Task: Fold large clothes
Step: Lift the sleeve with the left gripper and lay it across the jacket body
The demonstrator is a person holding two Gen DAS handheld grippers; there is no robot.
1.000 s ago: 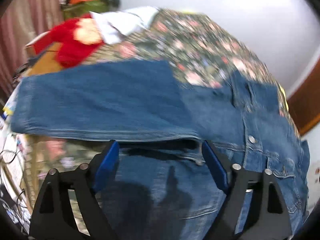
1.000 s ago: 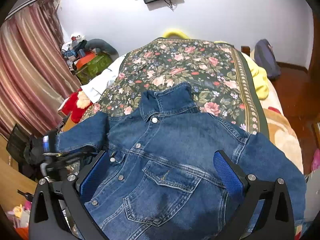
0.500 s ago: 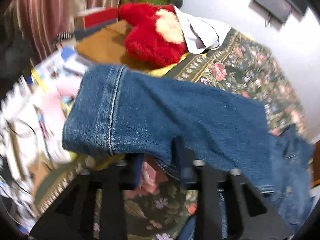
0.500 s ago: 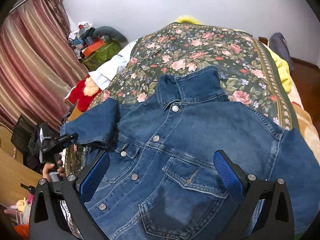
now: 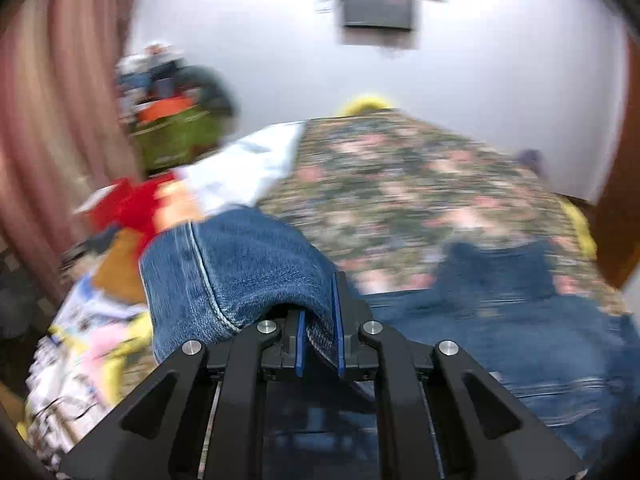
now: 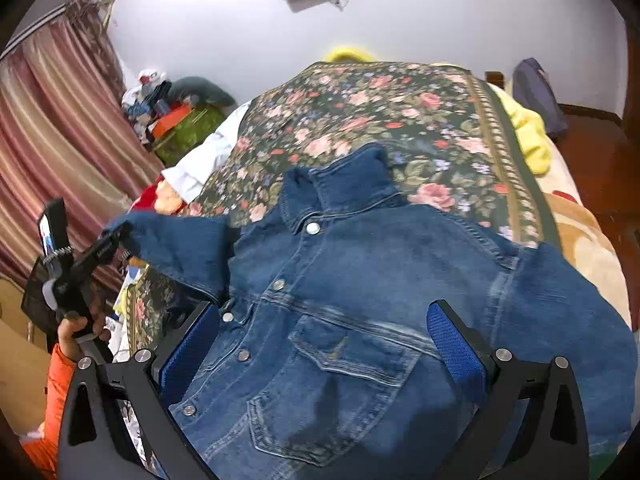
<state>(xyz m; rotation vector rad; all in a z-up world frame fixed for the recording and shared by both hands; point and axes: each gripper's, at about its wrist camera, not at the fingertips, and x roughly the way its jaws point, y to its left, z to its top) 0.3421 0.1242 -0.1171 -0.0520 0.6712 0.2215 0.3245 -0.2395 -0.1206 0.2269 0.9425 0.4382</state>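
L gripper (image 5: 319,330) clamps sleeve cuff (image 5: 224,276), jacket body (image 6: 360,300) lies to its right; R gripper (image 6: 320,344) wide, over chest.

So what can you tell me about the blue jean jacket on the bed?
The denim jacket is dark blue with metal snap buttons, a raised collar and a flapped chest pocket. It lies front up, buttoned, on the flowered bedspread. One sleeve is lifted off the bed, its cuff pinched in the left hand-held gripper. The right hand-held gripper hangs open above the jacket's front.
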